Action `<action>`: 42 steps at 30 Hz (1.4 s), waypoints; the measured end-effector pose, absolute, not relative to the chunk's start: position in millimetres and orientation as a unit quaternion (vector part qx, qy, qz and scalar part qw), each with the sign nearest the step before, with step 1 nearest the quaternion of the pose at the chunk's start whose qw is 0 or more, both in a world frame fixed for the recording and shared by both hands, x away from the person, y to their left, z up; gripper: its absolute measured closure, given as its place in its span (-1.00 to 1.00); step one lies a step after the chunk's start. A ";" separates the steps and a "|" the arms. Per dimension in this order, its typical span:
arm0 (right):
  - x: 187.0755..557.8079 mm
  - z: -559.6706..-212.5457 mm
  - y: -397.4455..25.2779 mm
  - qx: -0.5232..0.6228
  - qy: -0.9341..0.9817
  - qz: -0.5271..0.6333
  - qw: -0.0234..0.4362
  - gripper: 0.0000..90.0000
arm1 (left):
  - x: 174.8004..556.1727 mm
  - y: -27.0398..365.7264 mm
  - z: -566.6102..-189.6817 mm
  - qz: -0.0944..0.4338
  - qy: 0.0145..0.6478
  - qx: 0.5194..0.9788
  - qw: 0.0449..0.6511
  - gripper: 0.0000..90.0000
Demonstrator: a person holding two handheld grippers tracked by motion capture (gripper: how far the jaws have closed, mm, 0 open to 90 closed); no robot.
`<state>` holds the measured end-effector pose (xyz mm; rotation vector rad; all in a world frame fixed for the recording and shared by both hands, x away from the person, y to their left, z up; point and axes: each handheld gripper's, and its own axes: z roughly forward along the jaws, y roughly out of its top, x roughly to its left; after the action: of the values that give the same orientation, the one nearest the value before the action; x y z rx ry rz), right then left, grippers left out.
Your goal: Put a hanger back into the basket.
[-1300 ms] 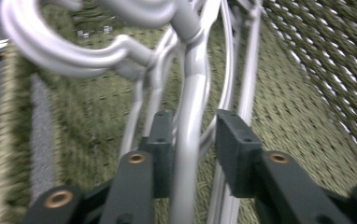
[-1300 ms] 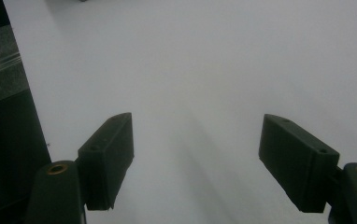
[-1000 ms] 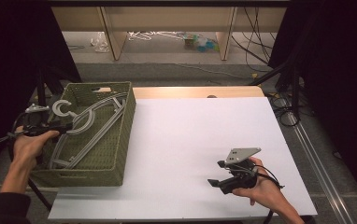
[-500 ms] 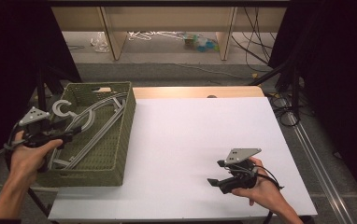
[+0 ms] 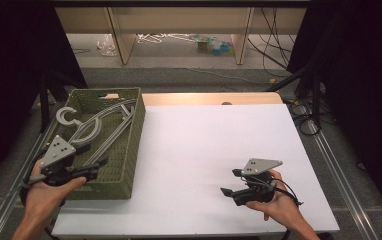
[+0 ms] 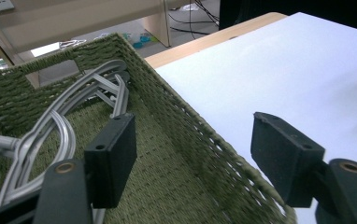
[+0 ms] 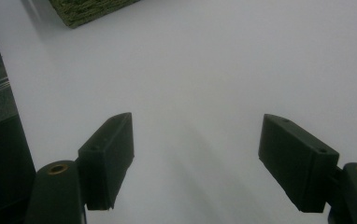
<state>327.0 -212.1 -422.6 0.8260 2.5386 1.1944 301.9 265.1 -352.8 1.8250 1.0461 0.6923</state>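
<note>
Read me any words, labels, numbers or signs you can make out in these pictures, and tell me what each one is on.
None can be read.
The green woven basket and the grey hangers in it bear no lettering.
The white table top is blank.
The left gripper and the right gripper show plain black jaws, no markings.
The floor clutter beyond the table is too small and blurred to read.
</note>
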 end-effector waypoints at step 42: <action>312.5 -427.2 -219.6 0.305 0.831 0.448 0.124 -0.58 | 288.0 192.8 -421.3 0.199 0.346 0.755 0.520 -0.64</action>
<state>312.5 -219.6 -427.2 0.8883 2.4235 1.3075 288.0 192.8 -421.3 1.8099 0.8303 0.4759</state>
